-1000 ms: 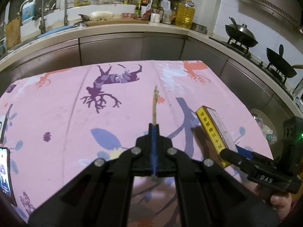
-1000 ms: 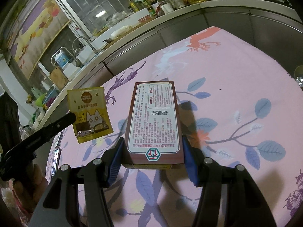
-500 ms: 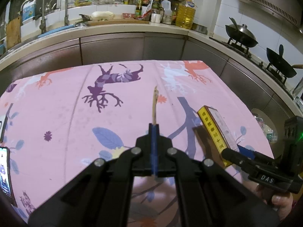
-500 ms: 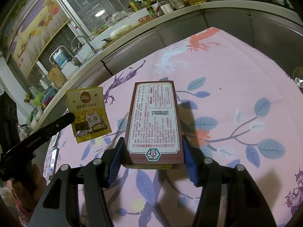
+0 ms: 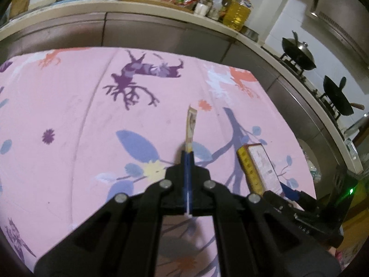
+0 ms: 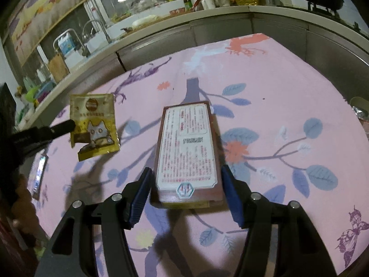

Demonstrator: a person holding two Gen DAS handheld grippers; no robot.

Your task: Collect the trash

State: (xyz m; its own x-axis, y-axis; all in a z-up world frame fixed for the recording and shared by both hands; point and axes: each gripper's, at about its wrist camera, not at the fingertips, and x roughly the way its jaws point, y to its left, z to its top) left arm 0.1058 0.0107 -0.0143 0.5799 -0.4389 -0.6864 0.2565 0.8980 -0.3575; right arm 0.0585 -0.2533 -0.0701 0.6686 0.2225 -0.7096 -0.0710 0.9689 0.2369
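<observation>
My left gripper (image 5: 188, 159) is shut on a yellow cat-print sachet (image 5: 191, 127), seen edge-on and held above the pink tablecloth (image 5: 80, 127). The sachet (image 6: 93, 125) shows flat in the right wrist view, pinched by the left gripper (image 6: 69, 125). My right gripper (image 6: 186, 184) stands wide around a flat brown box with a white label (image 6: 188, 147). The box appears to rest on the cloth with gaps between it and the blue pads (image 6: 140, 194). The box (image 5: 258, 168) also shows in the left wrist view, beside the right gripper's body.
A phone (image 6: 39, 175) lies near the table's left edge. A kitchen counter (image 5: 138, 7) with bottles, a sink and faucets runs behind the table. Two woks (image 5: 299, 55) sit on the stove to the right. A bin (image 6: 359, 108) stands beyond the right edge.
The right gripper has opened, leaving gaps around the box, which now looks set on the cloth. The left gripper has shifted and tilted, still holding the sachet.
</observation>
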